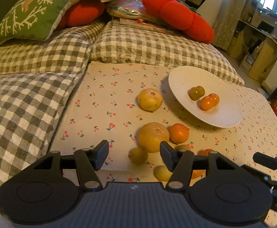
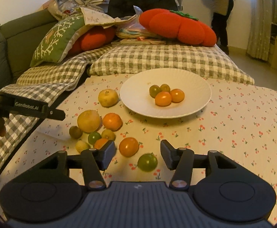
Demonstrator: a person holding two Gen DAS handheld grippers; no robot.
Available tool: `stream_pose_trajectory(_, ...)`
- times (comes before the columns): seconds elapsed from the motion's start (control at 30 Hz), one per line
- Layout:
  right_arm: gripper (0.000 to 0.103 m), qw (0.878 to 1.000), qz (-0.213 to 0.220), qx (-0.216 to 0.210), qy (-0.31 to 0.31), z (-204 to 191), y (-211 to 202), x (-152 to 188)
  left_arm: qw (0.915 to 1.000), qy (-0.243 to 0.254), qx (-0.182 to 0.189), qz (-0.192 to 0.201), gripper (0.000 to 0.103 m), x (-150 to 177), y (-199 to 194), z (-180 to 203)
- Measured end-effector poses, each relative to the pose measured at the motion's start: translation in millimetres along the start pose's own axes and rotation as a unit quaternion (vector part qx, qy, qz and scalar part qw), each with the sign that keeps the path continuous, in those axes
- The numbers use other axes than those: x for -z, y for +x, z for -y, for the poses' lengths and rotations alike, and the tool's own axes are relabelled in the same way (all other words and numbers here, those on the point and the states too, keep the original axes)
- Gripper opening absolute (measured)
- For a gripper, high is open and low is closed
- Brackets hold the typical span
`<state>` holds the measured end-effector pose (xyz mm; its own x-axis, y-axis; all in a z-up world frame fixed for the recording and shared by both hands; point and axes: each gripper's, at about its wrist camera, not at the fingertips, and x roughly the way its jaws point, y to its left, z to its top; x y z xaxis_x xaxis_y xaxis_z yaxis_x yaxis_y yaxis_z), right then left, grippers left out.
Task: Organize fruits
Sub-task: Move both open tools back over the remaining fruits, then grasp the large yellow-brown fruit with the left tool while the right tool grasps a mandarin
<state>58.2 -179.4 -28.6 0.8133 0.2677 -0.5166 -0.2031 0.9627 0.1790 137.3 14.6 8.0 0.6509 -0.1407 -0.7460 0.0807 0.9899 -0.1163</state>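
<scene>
Left gripper point(image 1: 134, 154): jaws about half open, nothing gripped; a small green fruit point(image 1: 138, 155) lies on the cloth between the fingers, untouched.
Right gripper point(image 2: 138, 153): jaws about half open, empty; a green fruit point(image 2: 147, 162) and an orange fruit point(image 2: 128, 146) lie on the cloth between the fingers, clear of both pads.
Plate point(image 2: 138, 102): white, at 12 o'clock from the right gripper, on the cherry-print cloth point(image 2: 243, 133).
In plate: two orange fruits point(image 2: 169, 96) touching, two green ones point(image 2: 159, 89) just behind.
Loose pile point(image 2: 96, 131): at 10 o'clock from the right gripper; large yellow fruit point(image 2: 88, 120) touching an orange point(image 2: 112, 121), smaller green and yellow fruit around them.
Lone yellow fruit point(image 2: 108, 97): at 9 o'clock of the plate, just beside the rim.
</scene>
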Motion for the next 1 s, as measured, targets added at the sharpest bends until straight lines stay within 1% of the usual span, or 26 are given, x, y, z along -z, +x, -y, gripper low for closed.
stream_pose_trajectory(0.07,0.056,1.000,-0.003,-0.003,0.000,-0.6,-0.1,3.0,1.0000,0.000,0.004,-0.001,0.060,1.2,0.7,1.2)
stream_pose_trajectory(0.2,0.060,1.000,-0.004,-0.011,0.002,-4.0,0.8,7.0,0.9999,0.002,0.010,0.003,0.067,1.5,2.7,2.6)
stream_pose_trajectory(0.27,0.062,1.000,-0.005,-0.018,-0.001,-7.9,2.1,8.1,0.9999,0.003,0.014,0.003,0.072,0.6,4.9,3.1)
stream_pose_trajectory(0.33,0.064,1.000,-0.006,-0.023,-0.009,-13.3,3.3,8.8,0.9999,0.005,0.015,0.005,0.081,-1.4,7.8,4.4)
stream_pose_trajectory(0.37,0.065,1.000,-0.006,-0.025,-0.014,-16.1,3.7,9.2,0.9998,0.007,0.016,0.006,0.082,-3.1,10.3,4.9)
stream_pose_trajectory(0.53,0.069,0.999,-0.004,-0.027,-0.036,-26.3,5.7,10.4,0.9996,0.016,0.022,0.002,0.085,-9.0,25.5,7.7)
stream_pose_trajectory(0.8,0.071,0.999,-0.011,-0.032,-0.042,-35.8,14.1,12.5,0.9989,0.038,0.027,-0.001,0.085,-16.4,47.1,18.4)
stream_pose_trajectory(1.0,0.071,0.998,-0.017,-0.032,-0.050,-45.7,25.3,13.5,0.9982,0.051,0.031,-0.008,0.085,-16.1,61.7,25.7)
